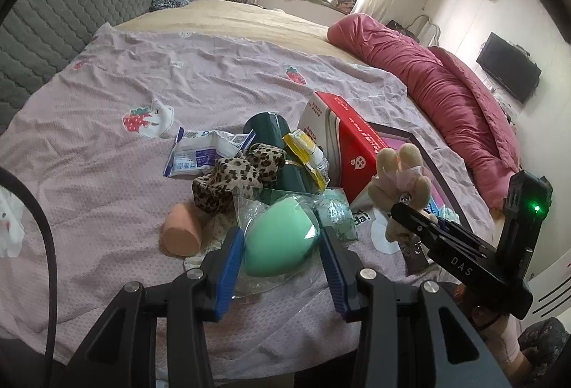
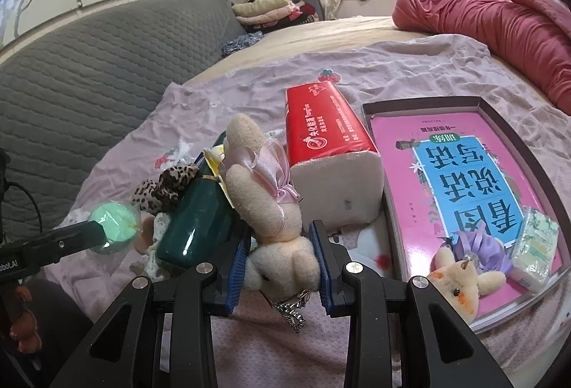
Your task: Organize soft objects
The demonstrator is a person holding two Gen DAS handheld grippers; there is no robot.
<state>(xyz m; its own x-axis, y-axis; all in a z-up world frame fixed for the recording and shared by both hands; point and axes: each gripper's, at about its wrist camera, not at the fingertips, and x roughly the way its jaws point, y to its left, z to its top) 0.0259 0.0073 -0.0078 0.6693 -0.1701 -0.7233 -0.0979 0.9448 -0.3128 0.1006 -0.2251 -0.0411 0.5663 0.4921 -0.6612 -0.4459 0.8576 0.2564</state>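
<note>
Two tongs gripping: left (image 1: 282,245) green sponge (image 1: 278,238), right (image 2: 282,256) plush rabbit (image 2: 264,195); tray (image 2: 499,110) right-view only.

- Left wrist view: close, angled down over the bed (image 1: 107,145), left of the red tissue pack (image 1: 351,138).
- Right wrist view: close, angled down, facing the red tissue pack (image 2: 321,124).
- Shared: the red tissue pack and the clutter beside it.

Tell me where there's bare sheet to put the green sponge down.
Bare lilac sheet lies left of the peach sponge, toward the grey headboard, and beyond the wipes pack. It is crowded around the leopard scrunchie, green bottle and red tissue pack.
</note>
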